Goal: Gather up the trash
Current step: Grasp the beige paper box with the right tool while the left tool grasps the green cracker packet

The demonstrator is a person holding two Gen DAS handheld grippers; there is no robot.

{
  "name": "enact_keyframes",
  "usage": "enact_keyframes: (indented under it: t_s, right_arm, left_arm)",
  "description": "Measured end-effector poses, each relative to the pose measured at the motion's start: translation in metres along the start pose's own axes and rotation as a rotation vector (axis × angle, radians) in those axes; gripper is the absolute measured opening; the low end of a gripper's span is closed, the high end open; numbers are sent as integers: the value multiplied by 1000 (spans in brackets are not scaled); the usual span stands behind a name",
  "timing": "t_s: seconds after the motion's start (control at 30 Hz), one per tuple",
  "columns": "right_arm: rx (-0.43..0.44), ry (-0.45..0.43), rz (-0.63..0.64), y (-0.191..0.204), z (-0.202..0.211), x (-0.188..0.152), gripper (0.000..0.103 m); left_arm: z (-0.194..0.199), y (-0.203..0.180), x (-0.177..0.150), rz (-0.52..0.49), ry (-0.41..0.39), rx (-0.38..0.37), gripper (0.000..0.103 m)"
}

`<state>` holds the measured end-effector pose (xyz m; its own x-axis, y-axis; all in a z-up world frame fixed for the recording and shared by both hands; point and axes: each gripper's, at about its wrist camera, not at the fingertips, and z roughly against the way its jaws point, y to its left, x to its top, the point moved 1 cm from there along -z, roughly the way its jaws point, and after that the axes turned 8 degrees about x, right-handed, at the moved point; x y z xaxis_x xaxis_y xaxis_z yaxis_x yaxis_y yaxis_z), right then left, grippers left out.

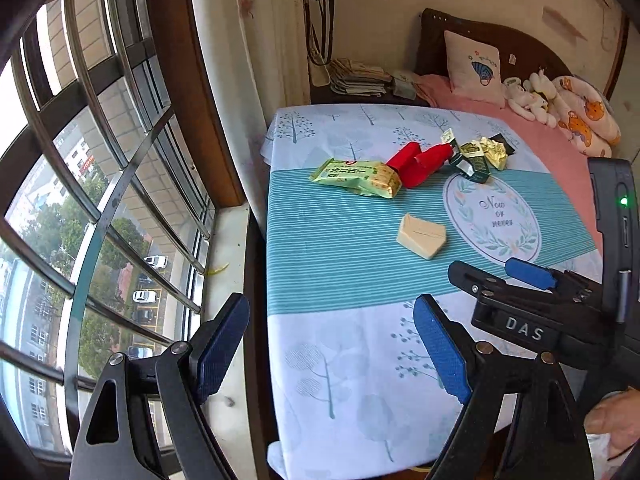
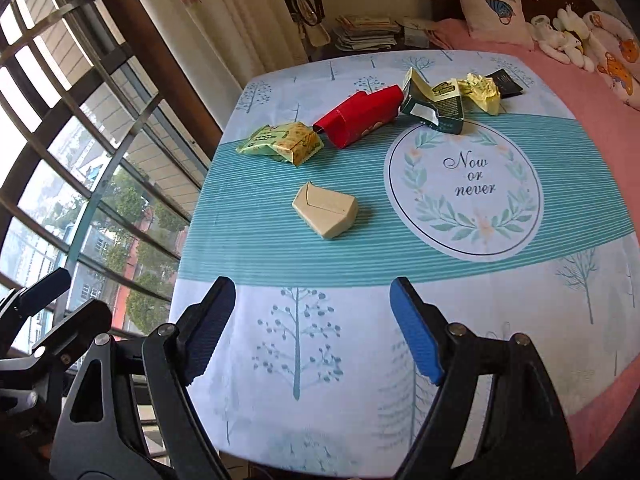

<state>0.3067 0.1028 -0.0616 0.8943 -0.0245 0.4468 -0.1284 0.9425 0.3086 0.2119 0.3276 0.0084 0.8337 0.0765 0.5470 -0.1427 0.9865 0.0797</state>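
Trash lies scattered on the tabletop [image 2: 400, 360]: a cream box [image 2: 325, 210] alone near the middle, and behind it a green wrapper [image 2: 280, 142], red carton [image 2: 360, 120] and crumpled packets [image 2: 452, 96] touching one another. Both the left gripper [image 1: 332, 356] and right gripper [image 2: 312, 328] hang above the near edge, fingers spread and empty. Pinching into that cluster could drag a neighbour or the cloth; no bin is in view.

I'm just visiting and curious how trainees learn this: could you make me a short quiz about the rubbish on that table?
1. True or false: the red carton lies on the table.
2. Which piece is nearest the right gripper? A green wrapper; B cream box; C crumpled yellow foil.
3. Fill in: both the right gripper and the left gripper are ____ and hold nothing.

Key: 1 true; 2 B; 3 open.
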Motion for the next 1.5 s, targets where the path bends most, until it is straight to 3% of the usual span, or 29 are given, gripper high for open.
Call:
enact_keyframes:
  t_s: [0.3,0.53,0.73,0.9,1.23,1.37,1.5]
  right_arm:
    - [-164,-39,-90,-2,-98,25,78]
    - [-245,-39,-163,-16,-133,31,79]
    - [-314,-42,-84,-6,-149,35,80]
    - [-333,-59,-69,-11,-152,42,62]
    - [-310,-73,-103,-40,-132,51,61]
    - [-310,-108,-106,-53,-115,63,61]
    - [-297,-132,-83,-60,-105,80,61]
  left_arm:
    - [-91,31,37,36,67,-8,86]
    - [-126,28,60,36,77,-20,86]
    - [-145,20,79,42,87,-62,86]
    - [-160,7,98,73,120,-138,86]
    - [-212,-32,143,175,246,-232,86]
    - [-233,-42,159,245,298,-222,86]
    - [-251,-50,166,280,340,-159,86]
